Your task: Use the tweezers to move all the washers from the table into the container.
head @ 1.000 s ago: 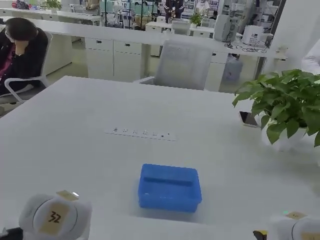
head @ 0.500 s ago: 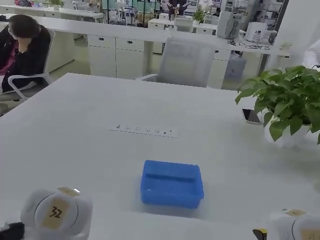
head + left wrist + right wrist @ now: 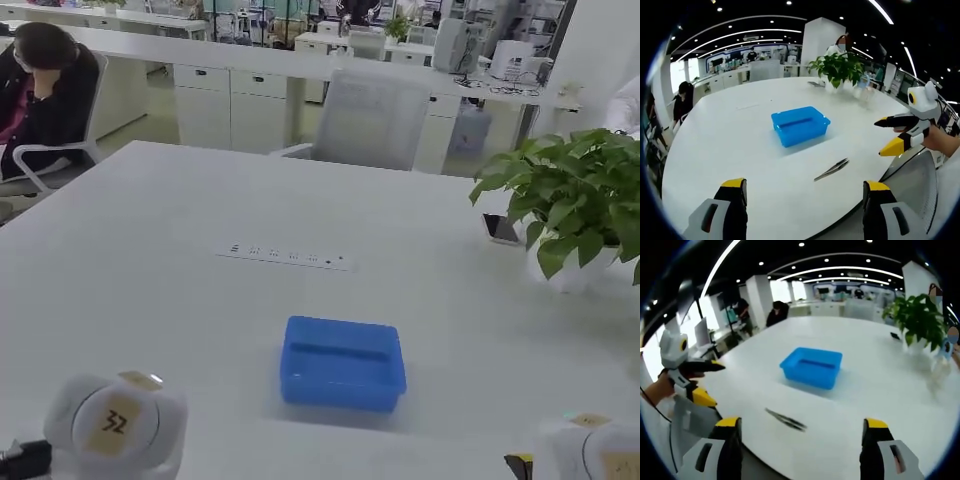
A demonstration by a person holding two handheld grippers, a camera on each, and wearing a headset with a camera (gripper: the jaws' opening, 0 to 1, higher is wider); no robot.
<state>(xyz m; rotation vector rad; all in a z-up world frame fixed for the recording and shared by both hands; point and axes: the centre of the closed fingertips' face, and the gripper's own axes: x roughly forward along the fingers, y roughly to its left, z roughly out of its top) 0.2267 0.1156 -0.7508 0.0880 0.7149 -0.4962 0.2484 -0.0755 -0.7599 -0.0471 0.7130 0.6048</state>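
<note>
Head view: blue container [image 3: 340, 390] on table [image 3: 150, 270]

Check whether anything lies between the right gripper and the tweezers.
Nothing visible does. Bare table separates the right gripper from the tweezers, which lie on the gripper's side of the container.

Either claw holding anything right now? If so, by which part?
Nothing is held. The left claw and right claw are both open and empty; the tweezers lie free on the table, short of the blue container.
</note>
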